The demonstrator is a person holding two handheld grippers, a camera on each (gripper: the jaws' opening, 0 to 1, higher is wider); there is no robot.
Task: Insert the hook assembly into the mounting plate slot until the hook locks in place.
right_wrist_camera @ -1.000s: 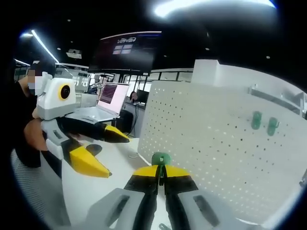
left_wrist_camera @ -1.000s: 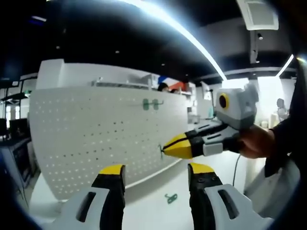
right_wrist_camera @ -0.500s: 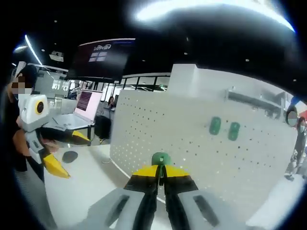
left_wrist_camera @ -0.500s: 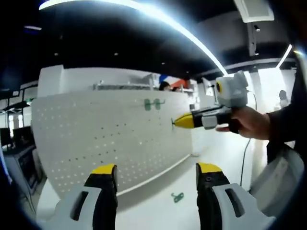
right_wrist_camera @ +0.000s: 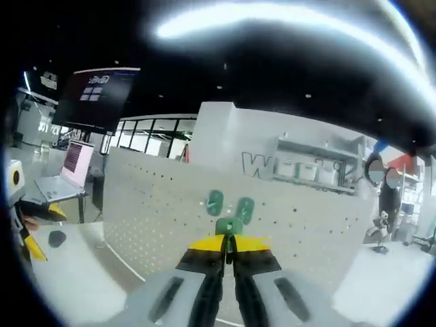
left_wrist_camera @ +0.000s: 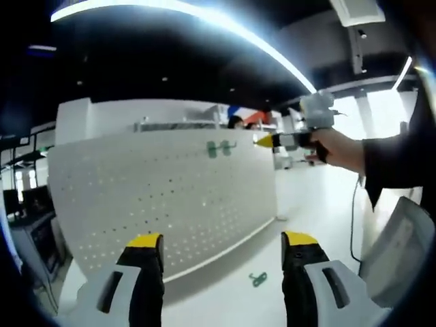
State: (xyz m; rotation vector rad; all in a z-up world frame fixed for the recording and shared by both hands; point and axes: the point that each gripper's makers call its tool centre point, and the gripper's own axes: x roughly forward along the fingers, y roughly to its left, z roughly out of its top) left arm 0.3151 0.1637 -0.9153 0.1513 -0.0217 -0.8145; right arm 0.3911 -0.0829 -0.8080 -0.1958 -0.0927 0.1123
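Centrally, in the right gripper view, the right gripper (right_wrist_camera: 229, 246) is clamping its jaws on a small green hook (right_wrist_camera: 229, 226), whose long axis is pointing forward toward the upright white pegboard (right_wrist_camera: 157, 218). Two matching green hooks (right_wrist_camera: 229, 204) are hanging at 12 o'clock above it. Left gripper (left_wrist_camera: 222, 246) jaws are standing wide apart, gripping nothing; a spare green hook (left_wrist_camera: 258, 278) is lying on the tabletop (left_wrist_camera: 225, 293) at 5 o'clock.
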